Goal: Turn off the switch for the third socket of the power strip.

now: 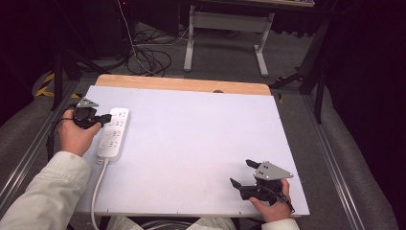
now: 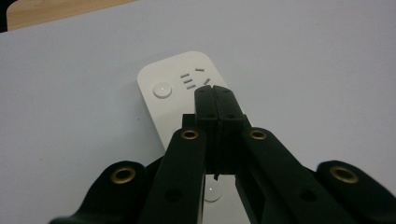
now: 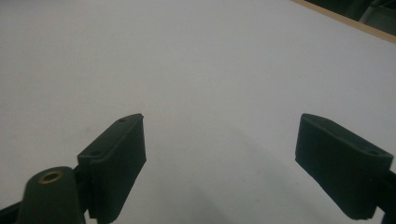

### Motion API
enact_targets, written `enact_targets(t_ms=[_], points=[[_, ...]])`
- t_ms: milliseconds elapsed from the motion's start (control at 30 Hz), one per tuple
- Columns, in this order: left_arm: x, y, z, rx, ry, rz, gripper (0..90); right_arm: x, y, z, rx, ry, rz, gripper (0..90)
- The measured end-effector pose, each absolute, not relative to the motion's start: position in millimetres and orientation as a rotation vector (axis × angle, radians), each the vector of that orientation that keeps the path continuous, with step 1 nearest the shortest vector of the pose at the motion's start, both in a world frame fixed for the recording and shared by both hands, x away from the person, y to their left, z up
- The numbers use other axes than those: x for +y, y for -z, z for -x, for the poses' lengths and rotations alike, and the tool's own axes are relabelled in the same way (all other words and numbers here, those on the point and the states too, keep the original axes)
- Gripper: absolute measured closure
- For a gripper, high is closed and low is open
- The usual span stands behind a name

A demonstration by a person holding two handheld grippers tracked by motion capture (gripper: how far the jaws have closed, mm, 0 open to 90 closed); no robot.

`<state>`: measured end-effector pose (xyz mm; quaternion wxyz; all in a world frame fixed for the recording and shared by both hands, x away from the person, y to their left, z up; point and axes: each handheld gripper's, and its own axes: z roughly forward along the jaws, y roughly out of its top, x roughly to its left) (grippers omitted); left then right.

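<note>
A white power strip (image 1: 114, 133) lies lengthwise at the left of the white table top (image 1: 201, 129). My left gripper (image 1: 106, 118) is held over its far half, jaws pressed together with nothing between them. In the left gripper view the shut tips (image 2: 214, 89) hover at the socket slots of the strip (image 2: 170, 77), close to a round button (image 2: 162, 89); whether they touch is unclear. My right gripper (image 1: 242, 172) rests near the front right of the table with its jaws wide apart. In the right gripper view the open jaws (image 3: 219, 144) frame bare white surface.
The strip's white cord (image 1: 97, 187) runs off the table's front edge beside the person's left sleeve. A wooden strip (image 1: 182, 84) borders the far edge. Beyond it stand a desk frame (image 1: 225, 38) and loose cables (image 1: 148, 57) on the floor.
</note>
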<state>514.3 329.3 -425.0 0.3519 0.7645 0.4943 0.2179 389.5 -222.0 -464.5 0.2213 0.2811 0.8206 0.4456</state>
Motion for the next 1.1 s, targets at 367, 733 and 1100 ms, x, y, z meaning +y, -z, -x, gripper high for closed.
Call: enact_targets(t_ms=[367,733,1100], points=[[332,414,-507,1.261,-0.536,-1.997,90.0,-222,465,-390,2.27,-1.227,-0.777,16.2],[322,391,-478,1.107,-0.469,-1.926,74.6,-222,464,-388,2.264,-1.233,-0.777,16.2],[305,371,-436,0.949,-0.455,-1.928,33.4,-221,464,-388,2.266,-1.231,-0.778,16.2]])
